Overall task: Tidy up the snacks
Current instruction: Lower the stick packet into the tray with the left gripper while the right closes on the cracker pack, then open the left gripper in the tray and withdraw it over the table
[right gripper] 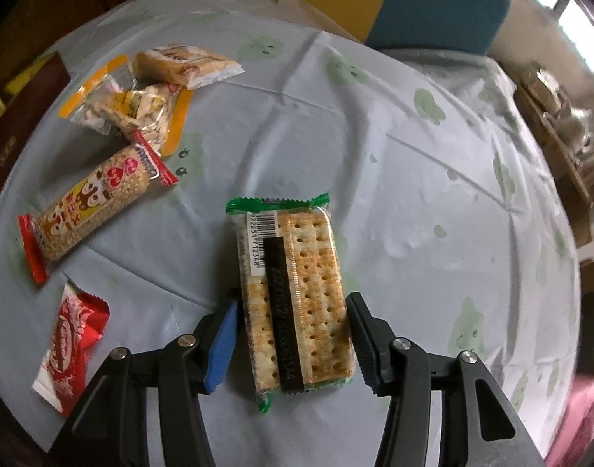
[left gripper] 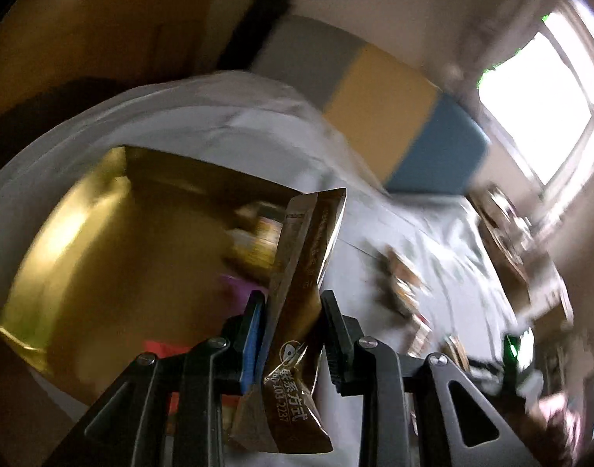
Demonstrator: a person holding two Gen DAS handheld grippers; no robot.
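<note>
Your left claw (left gripper: 293,334) is clamped on a brown sachet (left gripper: 297,311), ready for the gold box (left gripper: 102,241); your right claw (right gripper: 293,342) straddles the cracker pack (right gripper: 297,292), jaws apart, not yet gripping.

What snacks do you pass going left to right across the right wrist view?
Red wrapper → long rice bar → clear bag of seeds → yellow packet → cracker pack, lying between the right gripper's fingers.

Gold box (left gripper: 114,241) contents — motion-blurred, unreadable
</note>
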